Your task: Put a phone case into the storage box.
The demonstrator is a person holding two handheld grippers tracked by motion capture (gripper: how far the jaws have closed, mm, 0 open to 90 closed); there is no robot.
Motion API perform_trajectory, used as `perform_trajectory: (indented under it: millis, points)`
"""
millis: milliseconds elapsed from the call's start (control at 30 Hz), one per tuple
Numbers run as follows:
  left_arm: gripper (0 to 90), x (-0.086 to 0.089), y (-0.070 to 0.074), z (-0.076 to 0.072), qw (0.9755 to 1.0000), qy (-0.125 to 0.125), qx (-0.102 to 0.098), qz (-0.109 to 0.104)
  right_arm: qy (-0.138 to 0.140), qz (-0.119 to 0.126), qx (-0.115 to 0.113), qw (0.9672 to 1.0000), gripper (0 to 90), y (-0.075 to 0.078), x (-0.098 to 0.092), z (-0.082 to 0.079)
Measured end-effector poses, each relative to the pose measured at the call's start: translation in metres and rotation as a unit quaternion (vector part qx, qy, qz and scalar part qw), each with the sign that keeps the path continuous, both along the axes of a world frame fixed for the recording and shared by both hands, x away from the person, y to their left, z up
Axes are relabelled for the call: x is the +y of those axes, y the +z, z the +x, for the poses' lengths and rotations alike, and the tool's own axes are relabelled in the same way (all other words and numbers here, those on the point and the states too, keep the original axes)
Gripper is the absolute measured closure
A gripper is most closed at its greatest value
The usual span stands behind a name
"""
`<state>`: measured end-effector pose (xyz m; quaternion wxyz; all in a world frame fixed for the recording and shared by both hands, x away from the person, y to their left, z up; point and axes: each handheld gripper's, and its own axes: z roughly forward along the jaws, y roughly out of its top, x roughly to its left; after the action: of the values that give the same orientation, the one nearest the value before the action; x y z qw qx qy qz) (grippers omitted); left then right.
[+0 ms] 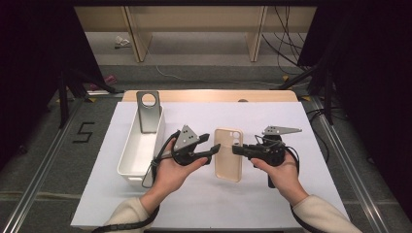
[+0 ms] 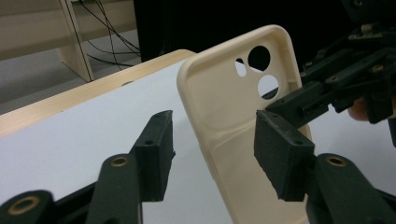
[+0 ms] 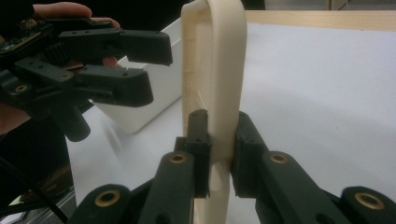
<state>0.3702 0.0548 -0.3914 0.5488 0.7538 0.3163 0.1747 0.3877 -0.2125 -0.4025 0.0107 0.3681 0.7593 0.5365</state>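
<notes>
the right gripper (image 3: 219, 154) is clamped on the side wall of a cream phone case (image 3: 215, 70), one jaw inside the shell and one outside, and holds it clear of the white table (image 1: 272, 208) between the two hands. the left gripper (image 2: 212, 154) hangs just beside the case with its jaws spread and nothing between them; in its own view the case (image 2: 233, 121) stands in the gap, hollow side toward the camera, camera holes at the far end. from above, the case (image 1: 228, 154) runs long-ways away from the person, with the left gripper (image 1: 214, 149) at its left edge and the right gripper (image 1: 239, 150) at its right, so both are about equally near. i'd guess a handover or a two-handed grip comes next, and the left jaws would only need to close on the near wall. a white bin (image 1: 141, 145) sits further left, a grey case (image 1: 148, 110) leaning at its far end.
</notes>
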Motion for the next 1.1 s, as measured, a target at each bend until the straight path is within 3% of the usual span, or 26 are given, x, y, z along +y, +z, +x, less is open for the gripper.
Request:
perform_trajectory:
  millis: [133, 300, 633, 900, 1100]
  points:
    - [54.2, -0.003, 0.003, 0.005, 0.9998, 0.012, 0.011, -0.015, -0.001, 0.0, 0.0, 1.0, 80.4, 0.0, 0.0, 0.0]
    - [59.0, -0.004, 0.005, 0.009, 0.9995, 0.026, 0.012, -0.012, -0.001, 0.0, 0.0, 1.0, 80.4, 0.0, 0.001, 0.0]
    - [69.3, -0.006, -0.001, 0.016, 0.9981, 0.023, 0.043, -0.037, 0.005, 0.0, -0.001, 1.0, 80.4, 0.0, 0.003, -0.001]
    - [80.8, -0.003, -0.001, 0.015, 0.9976, 0.038, 0.04, -0.042, 0.007, -0.002, -0.004, 1.0, 80.4, 0.001, 0.004, -0.001]
    - [83.2, -0.005, -0.001, 0.011, 0.9972, 0.051, 0.034, -0.043, 0.009, -0.008, -0.005, 0.9999, 80.4, 0.0, 0.005, -0.001]
